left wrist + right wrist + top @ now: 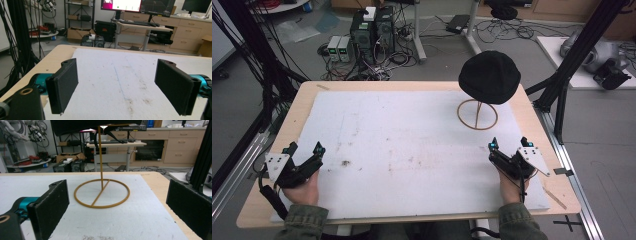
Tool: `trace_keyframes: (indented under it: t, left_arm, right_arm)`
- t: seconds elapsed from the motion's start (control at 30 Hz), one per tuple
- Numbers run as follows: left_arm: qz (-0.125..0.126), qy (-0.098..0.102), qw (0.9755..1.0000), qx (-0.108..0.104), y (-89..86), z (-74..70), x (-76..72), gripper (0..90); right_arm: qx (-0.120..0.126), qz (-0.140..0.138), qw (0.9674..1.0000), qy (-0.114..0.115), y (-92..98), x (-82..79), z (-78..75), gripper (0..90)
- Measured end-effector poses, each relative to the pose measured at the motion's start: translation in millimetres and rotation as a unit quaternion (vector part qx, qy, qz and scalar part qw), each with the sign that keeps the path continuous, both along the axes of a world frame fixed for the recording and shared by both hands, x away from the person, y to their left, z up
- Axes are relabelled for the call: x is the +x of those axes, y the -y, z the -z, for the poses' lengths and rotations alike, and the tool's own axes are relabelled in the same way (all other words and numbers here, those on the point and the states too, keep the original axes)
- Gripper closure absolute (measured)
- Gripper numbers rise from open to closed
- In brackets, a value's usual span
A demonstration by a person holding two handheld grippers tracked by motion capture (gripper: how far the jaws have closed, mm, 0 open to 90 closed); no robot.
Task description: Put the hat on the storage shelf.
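Note:
A black cap (489,76) rests on top of a thin gold wire stand (477,115) at the back right of the white mat (412,150). In the right gripper view the stand's ring base (102,193) and upright rod sit just ahead, with the cap's underside (75,126) at the top edge. My right gripper (509,144) is open near the mat's right front, pointing at the stand, nothing between its jaws (117,210). My left gripper (305,148) is open at the mat's left front corner, empty (120,87).
The mat covers a wooden table (532,115) and carries brown stains (346,162) and a faint blue line (118,80). Black frame posts (582,45) stand off the right edge. Computers and cables (372,35) lie on the floor beyond the far edge.

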State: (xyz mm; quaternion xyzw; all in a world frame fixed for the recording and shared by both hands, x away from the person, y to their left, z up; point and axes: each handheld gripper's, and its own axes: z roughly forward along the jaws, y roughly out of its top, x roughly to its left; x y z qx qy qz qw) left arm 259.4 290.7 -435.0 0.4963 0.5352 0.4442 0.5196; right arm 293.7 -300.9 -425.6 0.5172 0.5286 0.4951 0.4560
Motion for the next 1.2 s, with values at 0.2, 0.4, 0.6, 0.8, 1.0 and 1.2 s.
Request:
trace_keyframes:
  t: [0.2,0.4,0.6,0.8,1.0,1.2]
  left_arm:
    - [0.0,0.0,1.0,0.002,0.2,0.0,0.1,19.2]
    - [-0.001,0.002,1.0,0.007,0.8,-0.4,0.1,19.0]
    - [0.001,0.003,0.9999,0.014,2.7,-1.2,-0.5,18.8]
    - [0.001,0.002,0.9999,0.014,2.5,-1.2,-0.5,18.8]
    - [0.002,0.002,0.9999,0.014,2.7,-1.2,-0.4,18.8]
    - [0.001,0.002,0.9999,0.011,2.4,-1.1,-0.3,18.8]
  right_arm:
    - [-0.002,-0.001,1.0,-0.001,-1.4,0.3,1.3,3.6]
    - [-0.003,0.0,1.0,0.001,-1.3,-0.3,0.6,3.7]
    - [0.004,0.0,1.0,-0.001,-1.2,-1.1,0.4,3.7]
    - [0.003,-0.001,1.0,-0.004,-0.6,-0.2,0.8,3.7]
    - [0.006,-0.003,1.0,-0.005,0.8,-0.3,1.0,3.7]
    - [0.009,-0.008,0.9999,-0.012,1.2,0.2,1.5,3.7]
